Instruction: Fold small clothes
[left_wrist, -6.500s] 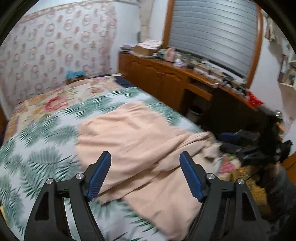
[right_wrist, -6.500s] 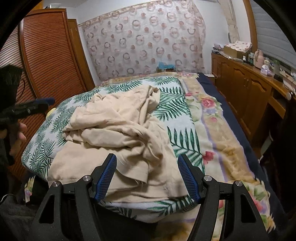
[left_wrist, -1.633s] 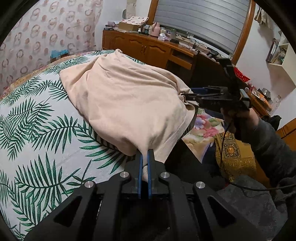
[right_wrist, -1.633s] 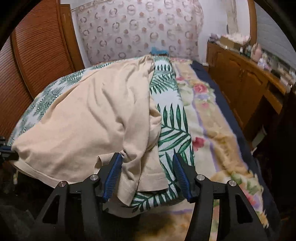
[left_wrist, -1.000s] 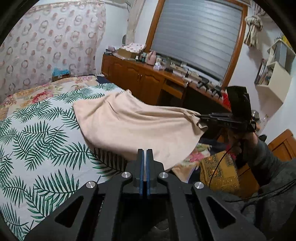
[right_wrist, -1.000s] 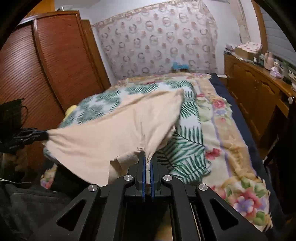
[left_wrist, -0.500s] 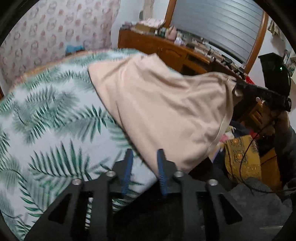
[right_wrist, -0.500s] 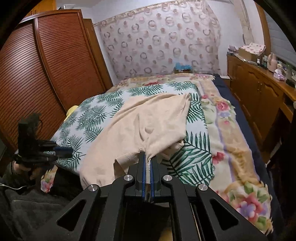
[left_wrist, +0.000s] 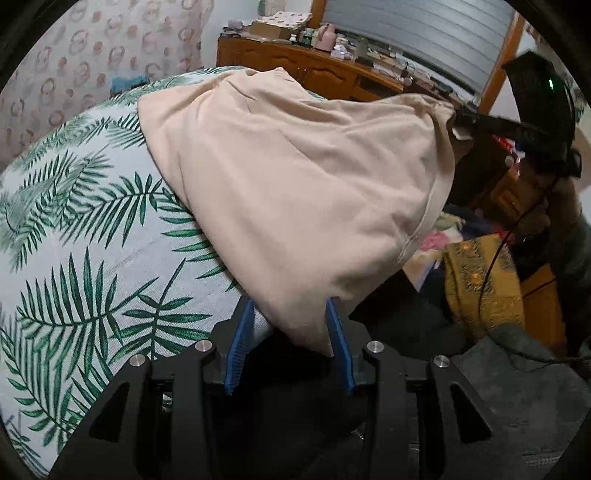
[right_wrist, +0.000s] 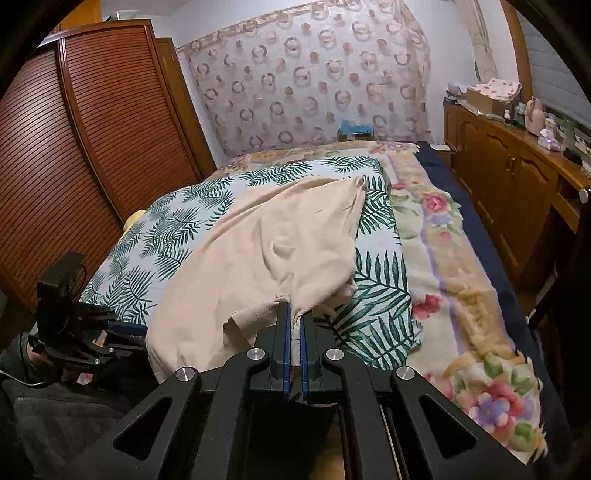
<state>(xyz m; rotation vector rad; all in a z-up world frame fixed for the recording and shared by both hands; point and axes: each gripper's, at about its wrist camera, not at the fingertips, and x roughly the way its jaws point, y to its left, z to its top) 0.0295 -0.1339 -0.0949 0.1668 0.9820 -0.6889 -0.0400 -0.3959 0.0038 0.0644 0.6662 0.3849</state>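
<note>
A beige garment (left_wrist: 295, 166) lies spread over the palm-leaf sheet (left_wrist: 92, 240) on the bed. In the left wrist view its near corner hangs between the blue pads of my left gripper (left_wrist: 290, 306), whose jaws stand apart and do not press on it. The opposite corner is lifted off the bed edge at the upper right by my right gripper (left_wrist: 458, 118). In the right wrist view the right gripper (right_wrist: 293, 310) is shut on a bunched fold of the garment (right_wrist: 258, 251). My left gripper (right_wrist: 125, 328) shows low at the left, beside the garment's hanging edge.
A floral blanket (right_wrist: 461, 288) covers the right side of the bed. A wooden sideboard (right_wrist: 509, 173) with clutter on top runs along the right wall. A slatted wardrobe (right_wrist: 74, 147) stands on the left. A yellow patterned cloth (left_wrist: 480, 280) lies past the bed's corner.
My left gripper has opened, let go of the garment's corner and sunk towards the bed's near edge. The cloth it held taut now sags onto the sheet. The right gripper keeps its hold.
</note>
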